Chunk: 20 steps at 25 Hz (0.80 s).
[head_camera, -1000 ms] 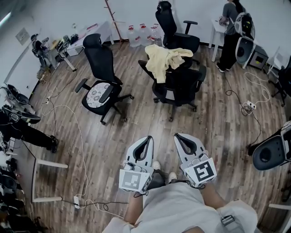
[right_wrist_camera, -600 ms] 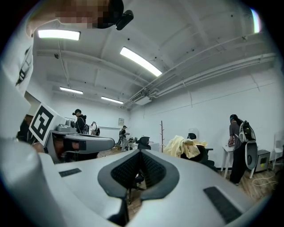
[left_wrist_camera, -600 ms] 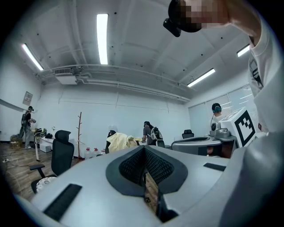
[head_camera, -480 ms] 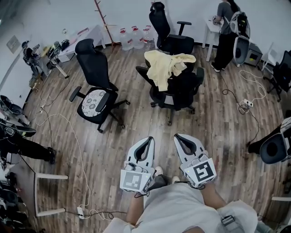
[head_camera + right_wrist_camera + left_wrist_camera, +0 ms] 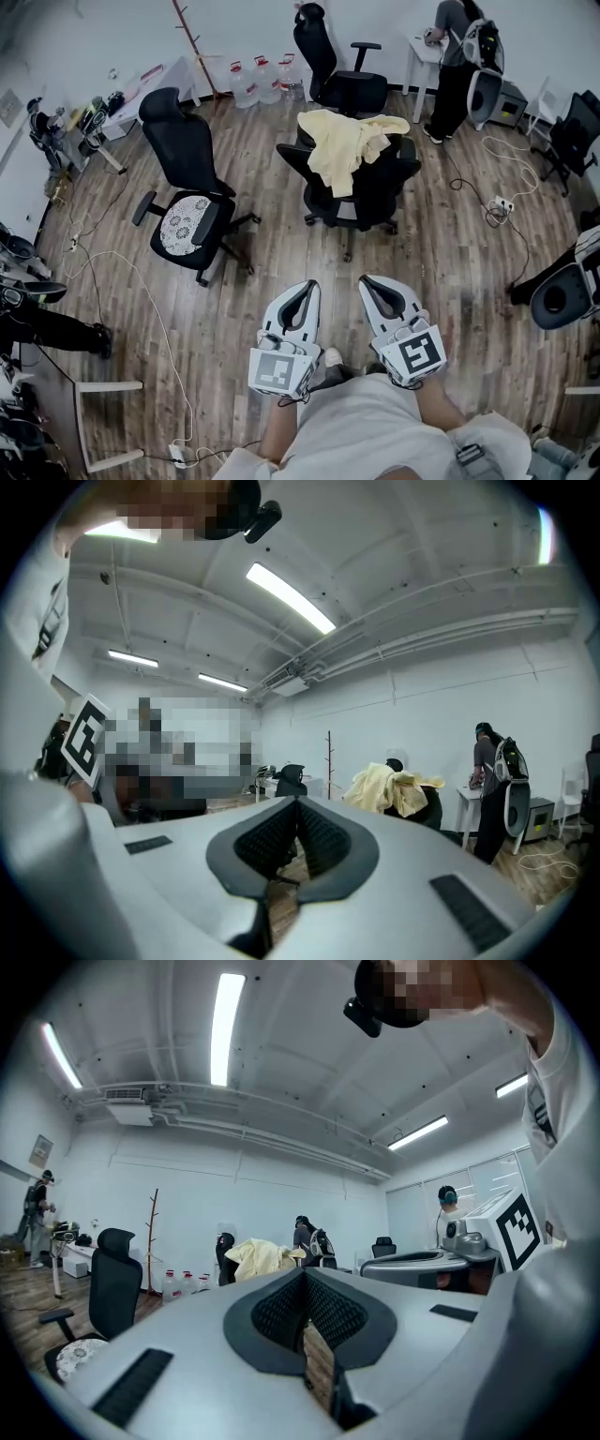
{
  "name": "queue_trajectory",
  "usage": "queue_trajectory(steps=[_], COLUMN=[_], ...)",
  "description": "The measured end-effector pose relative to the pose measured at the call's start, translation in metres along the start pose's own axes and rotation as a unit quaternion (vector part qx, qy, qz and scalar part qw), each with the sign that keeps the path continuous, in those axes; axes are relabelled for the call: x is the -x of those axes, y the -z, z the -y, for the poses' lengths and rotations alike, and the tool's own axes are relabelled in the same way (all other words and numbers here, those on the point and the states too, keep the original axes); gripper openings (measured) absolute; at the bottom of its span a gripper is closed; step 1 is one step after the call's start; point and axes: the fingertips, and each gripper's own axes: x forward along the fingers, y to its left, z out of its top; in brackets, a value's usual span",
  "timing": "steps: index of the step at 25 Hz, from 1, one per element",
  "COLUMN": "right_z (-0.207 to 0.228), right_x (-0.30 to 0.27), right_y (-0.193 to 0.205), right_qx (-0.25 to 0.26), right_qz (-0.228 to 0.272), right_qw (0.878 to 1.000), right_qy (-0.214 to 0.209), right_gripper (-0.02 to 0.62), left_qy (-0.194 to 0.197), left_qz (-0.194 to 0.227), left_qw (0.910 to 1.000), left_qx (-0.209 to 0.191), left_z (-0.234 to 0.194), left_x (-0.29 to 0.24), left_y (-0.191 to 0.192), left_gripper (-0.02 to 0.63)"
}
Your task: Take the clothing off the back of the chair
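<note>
A pale yellow garment hangs over the back of a black office chair in the middle of the room. It also shows far off as the yellow garment in the left gripper view and the same garment in the right gripper view. My left gripper and right gripper are held side by side close to my body, well short of that chair. Both are shut with nothing between their jaws.
A second black chair with a patterned seat stands to the left, a third chair at the back. A person stands at a white table at back right. Cables trail over the wood floor; water jugs line the far wall.
The draped chair and the room have slid down the head view and grown nearer: I have moved forward toward it. Both grippers keep their place before me, still shut.
</note>
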Motion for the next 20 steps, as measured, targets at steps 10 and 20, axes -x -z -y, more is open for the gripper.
queue_trajectory(steps=[10,20], right_z=[0.001,0.035], right_x=[-0.025,-0.062], right_y=[0.0,0.005], right_qx=[-0.002,-0.011], right_qz=[-0.009,-0.014], right_qw=[0.999,0.999], right_qy=[0.031,0.03], right_gripper=[0.021,0.021], left_qy=[0.03,0.037], left_qz=[0.0,-0.011], left_qw=[0.9995,0.9992], left_qx=[0.011,0.008], left_z=[-0.026,-0.044], left_x=[-0.017,-0.062], left_y=[0.002,0.006], left_gripper=[0.017,0.017])
